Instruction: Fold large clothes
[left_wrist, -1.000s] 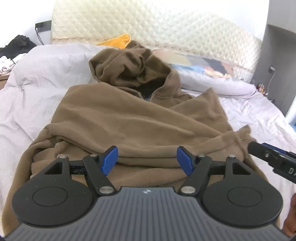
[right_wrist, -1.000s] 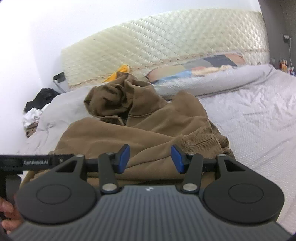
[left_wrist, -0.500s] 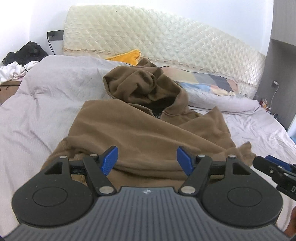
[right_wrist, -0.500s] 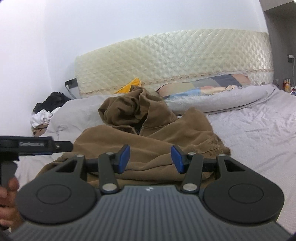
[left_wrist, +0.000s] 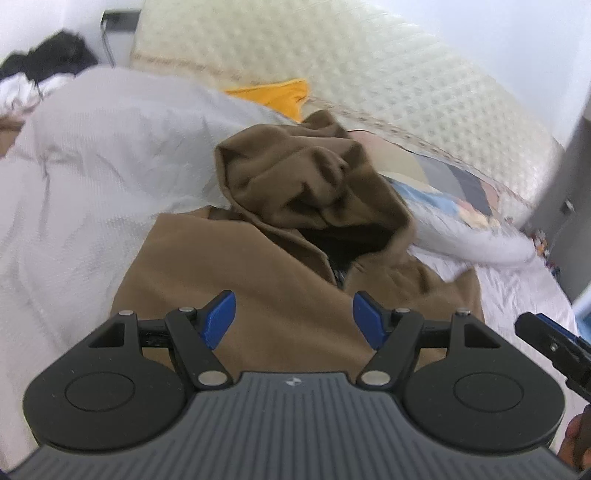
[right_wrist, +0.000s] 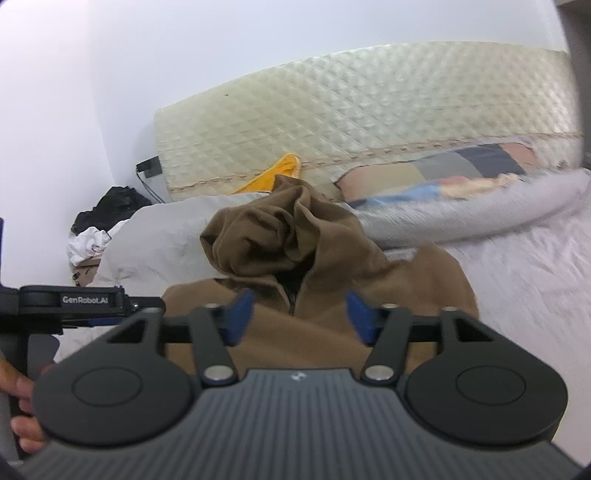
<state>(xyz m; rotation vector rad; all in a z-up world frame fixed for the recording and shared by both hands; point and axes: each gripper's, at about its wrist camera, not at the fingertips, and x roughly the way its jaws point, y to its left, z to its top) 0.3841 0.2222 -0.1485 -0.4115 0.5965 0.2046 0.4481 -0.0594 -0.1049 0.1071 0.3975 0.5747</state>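
A brown hoodie (left_wrist: 258, 266) lies on the bed, partly folded, its crumpled hood (left_wrist: 310, 184) toward the headboard. It also shows in the right wrist view (right_wrist: 332, 280). My left gripper (left_wrist: 293, 317) is open and empty, hovering over the hoodie's body just short of the collar. My right gripper (right_wrist: 297, 314) is open and empty, hovering over the same area. Each gripper shows at the edge of the other's view: the right one (left_wrist: 554, 347) and the left one (right_wrist: 74, 301).
The bed has a grey-white sheet (left_wrist: 74, 221) and a quilted cream headboard (right_wrist: 369, 122). A patterned pillow (right_wrist: 461, 173) lies to the right, a yellow cloth (left_wrist: 277, 92) behind the hood, and dark and white clothes (right_wrist: 103, 221) are piled beside the bed at left.
Both grippers have moved forward along the hoodie toward the hood, which now looks nearer and larger. Both stay open and empty.
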